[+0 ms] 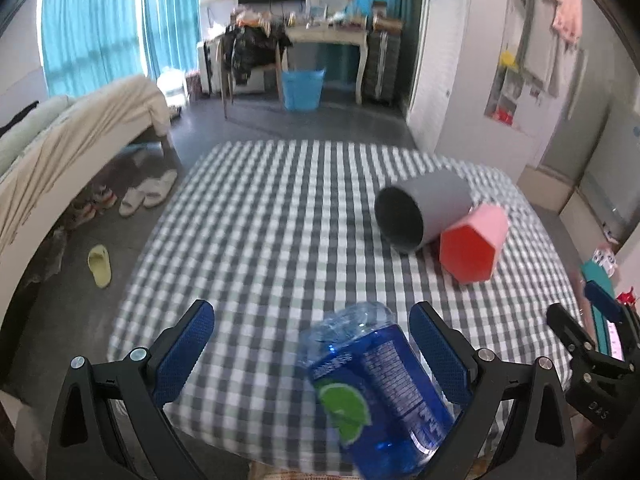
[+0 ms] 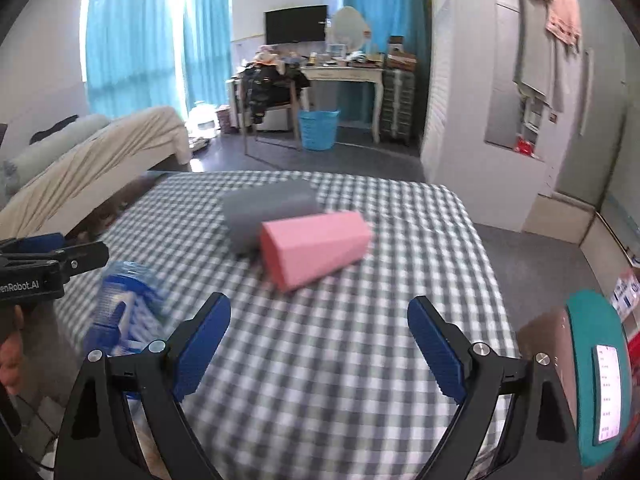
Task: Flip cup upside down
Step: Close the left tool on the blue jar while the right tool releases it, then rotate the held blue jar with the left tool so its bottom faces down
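Observation:
A grey round cup [image 1: 424,210] lies on its side on the checked tablecloth [image 1: 272,216], mouth toward me. A pink hexagonal cup [image 1: 474,242] lies on its side against it. Both show in the right wrist view, the grey cup [image 2: 266,210] behind the pink cup [image 2: 316,246]. My left gripper [image 1: 312,350] is open near the front edge, with a blue-labelled plastic bottle [image 1: 372,384] lying between its fingers, untouched. My right gripper [image 2: 320,344] is open and empty, short of the pink cup.
The bottle [image 2: 124,304] lies at the left in the right wrist view. A teal phone stand [image 2: 600,372] is at the table's right. A bed [image 1: 72,140], slippers [image 1: 148,196], a chair and a blue basket [image 1: 302,88] stand beyond the table.

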A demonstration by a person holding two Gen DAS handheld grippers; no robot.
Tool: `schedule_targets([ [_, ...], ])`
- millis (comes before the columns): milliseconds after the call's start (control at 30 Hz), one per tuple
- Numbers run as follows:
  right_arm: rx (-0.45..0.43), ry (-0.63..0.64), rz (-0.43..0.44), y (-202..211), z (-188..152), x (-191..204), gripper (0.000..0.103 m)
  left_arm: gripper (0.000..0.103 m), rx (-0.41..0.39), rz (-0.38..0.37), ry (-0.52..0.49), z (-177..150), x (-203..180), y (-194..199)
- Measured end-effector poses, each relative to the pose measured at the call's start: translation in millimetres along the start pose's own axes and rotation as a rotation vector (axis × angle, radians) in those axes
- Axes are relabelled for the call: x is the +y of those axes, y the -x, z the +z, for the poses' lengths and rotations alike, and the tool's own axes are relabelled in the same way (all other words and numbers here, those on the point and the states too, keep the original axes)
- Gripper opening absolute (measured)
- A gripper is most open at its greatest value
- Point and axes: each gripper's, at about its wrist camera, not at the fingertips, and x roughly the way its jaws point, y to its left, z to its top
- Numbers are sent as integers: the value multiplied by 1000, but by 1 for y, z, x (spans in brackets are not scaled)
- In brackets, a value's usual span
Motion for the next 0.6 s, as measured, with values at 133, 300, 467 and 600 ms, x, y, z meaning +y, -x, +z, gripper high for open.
schedule_targets([
  [133, 8, -8, -9, -7, -7, -16, 90, 99, 98, -19, 33, -4, -8, -20],
  [300, 1, -37, 16, -11, -9, -23, 90, 93, 208, -49, 45, -15, -9, -38],
  [467, 2, -36, 24, -13, -13, -25, 90, 79, 256, -102, 70, -15, -11, -43],
  [600, -7, -42, 28, -12, -12, -24, 90, 79, 174, -115, 50, -4, -16, -24],
])
